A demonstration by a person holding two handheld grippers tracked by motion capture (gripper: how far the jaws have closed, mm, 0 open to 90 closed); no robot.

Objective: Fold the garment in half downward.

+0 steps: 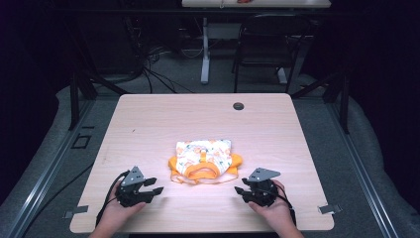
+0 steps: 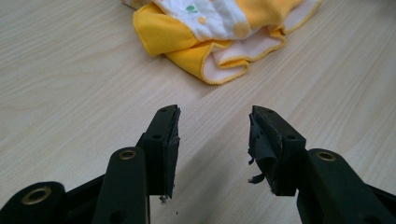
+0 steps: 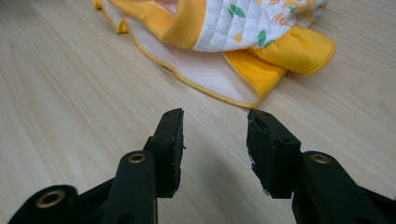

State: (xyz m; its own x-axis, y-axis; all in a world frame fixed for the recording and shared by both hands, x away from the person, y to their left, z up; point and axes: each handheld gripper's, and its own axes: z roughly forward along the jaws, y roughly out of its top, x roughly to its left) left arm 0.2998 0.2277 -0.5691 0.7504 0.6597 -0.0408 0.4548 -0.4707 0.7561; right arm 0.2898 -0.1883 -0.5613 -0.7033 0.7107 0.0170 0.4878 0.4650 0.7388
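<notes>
A small folded garment (image 1: 205, 161), white with an orange and green print and yellow-orange trim, lies on the wooden table (image 1: 148, 124) near its middle front. My left gripper (image 1: 154, 185) rests low by the front edge, left of the garment, jaws open and empty. In the left gripper view the garment (image 2: 219, 28) lies ahead, beyond the left gripper (image 2: 214, 122). My right gripper (image 1: 239, 191) sits at the front right of the garment, also open with nothing between its pads. The right gripper view has the garment's yellow hem (image 3: 243, 70) just ahead of the right gripper (image 3: 215, 121).
A round dark cable hole (image 1: 238, 106) sits near the table's far edge. Metal clips (image 1: 329, 209) stick out at the front corners. Beyond the table stand a dark chair (image 1: 267, 44) and a white desk leg (image 1: 205, 49), with cables on the floor.
</notes>
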